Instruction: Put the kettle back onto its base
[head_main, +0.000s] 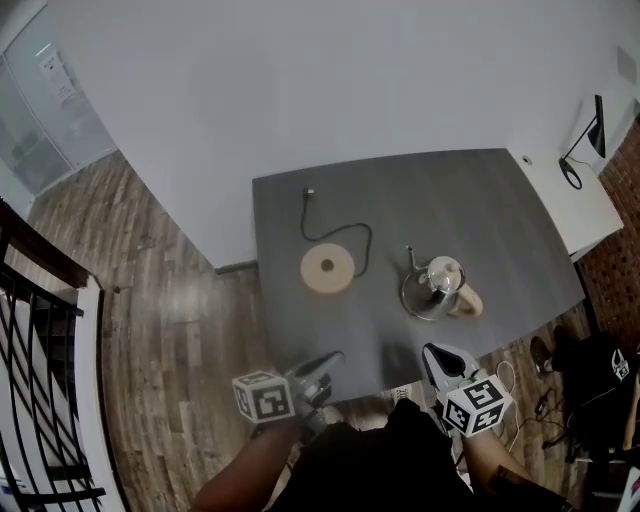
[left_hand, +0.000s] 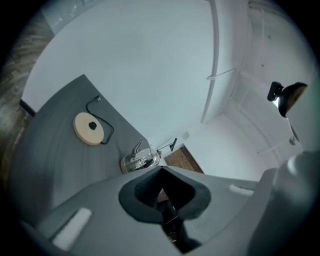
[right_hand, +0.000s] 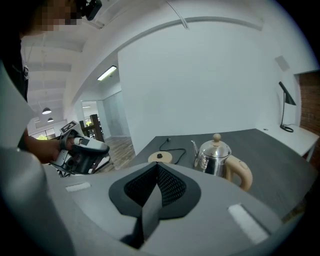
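Grey table (head_main: 500, 200) is sitting against a white wall (head_main: 300, 80), with wood flooring (head_main: 160, 290) running off to your left and a white side desk (head_main: 565, 205) standing to your right. The kettle (head_main: 440, 285) is standing upright on the tabletop, right of its round base (head_main: 327, 268) and apart from it. Its spout-to-handle line is running diagonally, the spout aiming toward the wall and the handle toward your right gripper (head_main: 437, 356). You are holding that gripper and your left gripper (head_main: 330, 362) at the near edge, both empty with their jaws pressed together.
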